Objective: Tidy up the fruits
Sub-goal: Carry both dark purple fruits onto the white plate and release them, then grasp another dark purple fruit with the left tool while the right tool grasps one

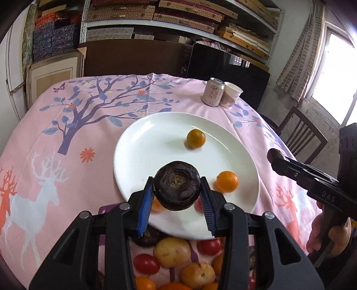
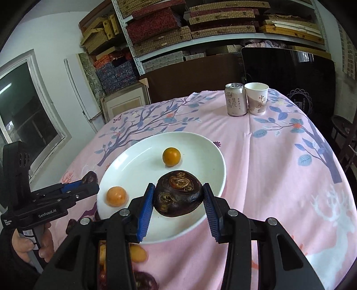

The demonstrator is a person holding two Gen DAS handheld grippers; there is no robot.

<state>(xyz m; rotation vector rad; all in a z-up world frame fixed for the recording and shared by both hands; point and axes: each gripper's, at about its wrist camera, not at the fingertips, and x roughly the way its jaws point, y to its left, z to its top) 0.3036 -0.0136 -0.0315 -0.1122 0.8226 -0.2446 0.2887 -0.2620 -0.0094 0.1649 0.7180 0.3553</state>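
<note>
Pink tree-print tablecloth [image 2: 279,156], white plate [image 1: 156,133], box-stacked shelves [image 1: 178,17] behind.

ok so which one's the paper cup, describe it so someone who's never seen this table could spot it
Start at the pink tablecloth with the tree print and look past the white plate to the far edge. Two small containers stand there side by side. The paper cup is the open-topped, tapered one, to the right of the metal drink can in the right wrist view.

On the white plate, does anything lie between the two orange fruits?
No. In the right wrist view, only bare white plate separates the farther orange fruit from the nearer orange fruit.
</note>
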